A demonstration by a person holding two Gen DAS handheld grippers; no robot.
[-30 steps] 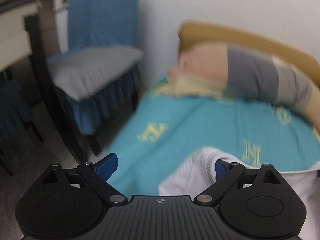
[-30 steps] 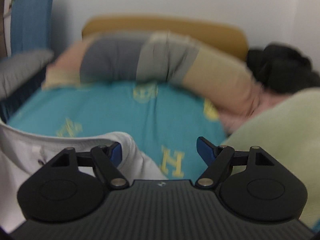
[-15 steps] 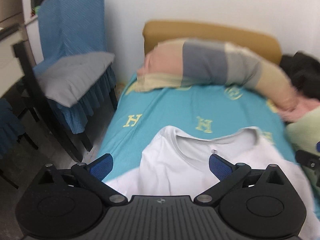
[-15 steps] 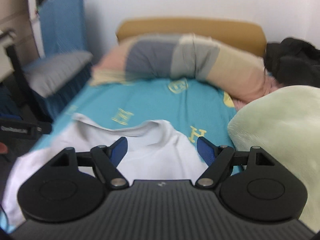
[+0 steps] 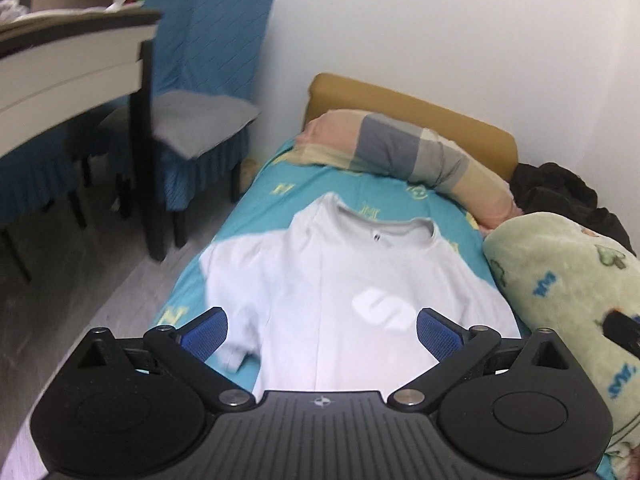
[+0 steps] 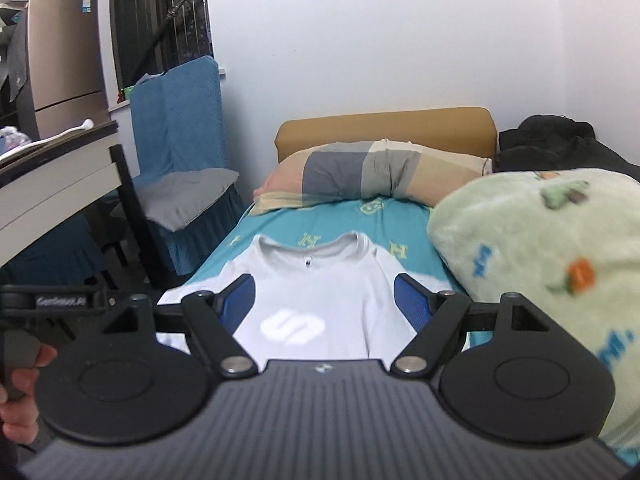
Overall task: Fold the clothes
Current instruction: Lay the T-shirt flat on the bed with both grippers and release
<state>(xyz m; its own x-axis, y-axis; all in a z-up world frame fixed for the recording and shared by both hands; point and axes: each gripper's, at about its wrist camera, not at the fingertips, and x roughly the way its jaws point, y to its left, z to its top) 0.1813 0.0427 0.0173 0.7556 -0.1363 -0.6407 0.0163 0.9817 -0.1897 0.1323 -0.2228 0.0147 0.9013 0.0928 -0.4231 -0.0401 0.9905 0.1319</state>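
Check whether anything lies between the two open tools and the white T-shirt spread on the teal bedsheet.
Nothing visible does. The white T-shirt with the pale logo lies flat on the teal patterned bedsheet, directly ahead of the left tool and right tool, both open. The light green fleece blanket sits beside its right sleeve, not over it.

A white short-sleeved cotton T-shirt (image 5: 340, 280) (image 6: 320, 288) was laid flat and face up on a bed covered by a teal sheet with yellow letter prints (image 5: 320, 196) (image 6: 332, 220). The round neckline was turned toward the headboard end, with a small dark label seen inside the collar. A bright white logo was printed on the chest. One sleeve was spread toward the bed's edge beside the floor, its hem slightly rumpled; the other sleeve was laid near a pale green blanket. The body was spread unfolded, with faint lengthwise creases.
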